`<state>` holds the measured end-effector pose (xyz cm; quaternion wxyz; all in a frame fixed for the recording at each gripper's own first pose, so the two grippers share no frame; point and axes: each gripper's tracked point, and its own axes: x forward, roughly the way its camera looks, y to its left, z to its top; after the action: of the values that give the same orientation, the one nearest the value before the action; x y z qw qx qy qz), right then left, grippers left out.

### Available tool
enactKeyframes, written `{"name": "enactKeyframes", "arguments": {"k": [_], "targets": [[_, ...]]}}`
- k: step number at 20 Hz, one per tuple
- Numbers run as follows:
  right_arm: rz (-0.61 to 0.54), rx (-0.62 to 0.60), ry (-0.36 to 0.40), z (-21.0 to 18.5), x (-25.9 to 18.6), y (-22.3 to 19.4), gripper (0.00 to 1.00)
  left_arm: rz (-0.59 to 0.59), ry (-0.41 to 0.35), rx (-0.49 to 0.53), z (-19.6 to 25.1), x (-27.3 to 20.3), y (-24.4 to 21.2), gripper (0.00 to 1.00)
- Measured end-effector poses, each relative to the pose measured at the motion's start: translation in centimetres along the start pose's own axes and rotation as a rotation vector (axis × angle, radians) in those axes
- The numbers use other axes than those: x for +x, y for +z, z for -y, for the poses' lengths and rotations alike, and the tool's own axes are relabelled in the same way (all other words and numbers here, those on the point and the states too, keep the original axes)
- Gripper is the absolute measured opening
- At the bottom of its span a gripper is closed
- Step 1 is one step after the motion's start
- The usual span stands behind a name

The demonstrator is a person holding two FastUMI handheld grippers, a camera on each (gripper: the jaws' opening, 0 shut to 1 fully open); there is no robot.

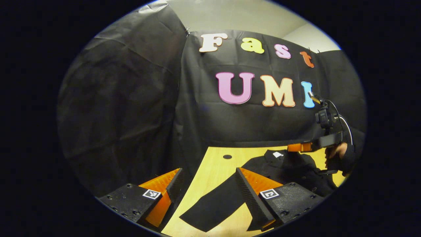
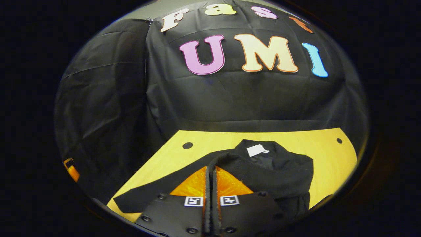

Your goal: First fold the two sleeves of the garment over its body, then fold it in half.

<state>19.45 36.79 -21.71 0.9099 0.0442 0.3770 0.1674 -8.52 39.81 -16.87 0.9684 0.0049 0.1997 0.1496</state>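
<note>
A black garment (image 2: 279,171) lies on the wooden table (image 2: 329,154), collar and white label (image 2: 258,149) towards the wall. One sleeve lies folded across the body. Its end bunches at the tips of my right gripper (image 2: 210,169), which is shut on it. The other sleeve (image 2: 148,194) stretches flat towards the table's near left corner. In the left gripper view that sleeve (image 1: 210,204) lies just below and between the fingers of my left gripper (image 1: 209,176), which is open and holds nothing. The right gripper (image 1: 299,147) hangs over the garment (image 1: 286,164), held by a hand (image 1: 338,153).
Black cloth walls close in the table at the back and on the left. The table has small dark holes (image 2: 187,145) near its far corners. Bare wood lies left of the garment (image 1: 213,168) and right of it (image 2: 332,164). The left gripper (image 2: 70,168) shows at the far left.
</note>
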Motion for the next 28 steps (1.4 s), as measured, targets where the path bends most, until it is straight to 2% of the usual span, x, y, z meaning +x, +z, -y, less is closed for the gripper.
{"name": "enactKeyframes", "arguments": {"k": [1,2,4,6,7,8,11,13,15,16,17,20,21,22,26,27,28], "targets": [[0.005,0.027,0.037,-1.0,-0.7,0.2,0.08,-0.022,0.002,-0.008,-0.3,0.2,-1.0,0.94],[0.045,0.029,0.046,-1.4,-1.3,1.1,0.37,-0.042,0.003,-0.014,-0.4,0.4,-2.0,0.93],[0.158,-0.012,0.019,-0.8,-3.2,4.4,0.96,-0.093,0.006,-0.016,-0.6,1.0,-4.2,0.93],[0.267,-0.046,0.009,-0.5,-6.3,6.6,0.98,-0.146,0.000,-0.030,-0.3,1.4,-6.5,0.94],[0.324,-0.053,0.007,-0.2,-7.8,7.1,0.93,-0.174,0.003,-0.039,-0.2,1.6,-7.6,0.94],[0.378,-0.061,0.006,0.0,-9.5,7.7,0.97,-0.196,0.014,-0.048,-0.4,1.8,-8.6,0.94],[0.585,-0.116,0.023,0.0,-15.7,9.4,0.97,-0.205,0.041,-0.048,-0.8,2.7,-10.1,0.94],[0.655,-0.129,-0.025,1.7,-19.0,8.3,0.97,-0.211,0.050,-0.014,-0.8,3.2,-11.2,0.94],[0.628,-0.112,-0.062,2.9,-20.6,5.9,0.97,-0.236,0.048,-0.005,-0.6,3.5,-12.6,0.94],[0.609,-0.101,-0.071,3.4,-20.9,5.0,1.00,-0.252,0.050,-0.013,-0.5,3.5,-13.4,0.94],[0.597,-0.092,-0.087,4.1,-21.5,4.5,0.94,-0.275,0.049,-0.028,-0.4,3.6,-14.3,0.94],[0.583,-0.079,-0.136,6.0,-23.3,3.8,0.94,-0.371,0.080,-0.058,-0.3,3.6,-17.5,0.94],[0.579,-0.077,-0.150,6.3,-23.9,3.4,0.96,-0.410,0.091,-0.066,-0.4,3.5,-18.6,0.94],[0.572,-0.073,-0.164,6.8,-24.2,3.2,0.94,-0.426,0.095,-0.071,-0.3,3.6,-19.2,0.95],[0.549,-0.064,-0.214,8.5,-25.3,2.2,0.94,-0.558,0.110,-0.074,-0.1,2.6,-23.4,0.95],[0.545,-0.064,-0.222,8.8,-25.7,2.0,0.94,-0.469,0.106,-0.039,-0.2,3.5,-22.2,0.95],[0.534,-0.063,-0.230,9.1,-25.8,1.9,0.94,-0.462,0.108,-0.034,-0.3,3.7,-22.3,0.94]]}}
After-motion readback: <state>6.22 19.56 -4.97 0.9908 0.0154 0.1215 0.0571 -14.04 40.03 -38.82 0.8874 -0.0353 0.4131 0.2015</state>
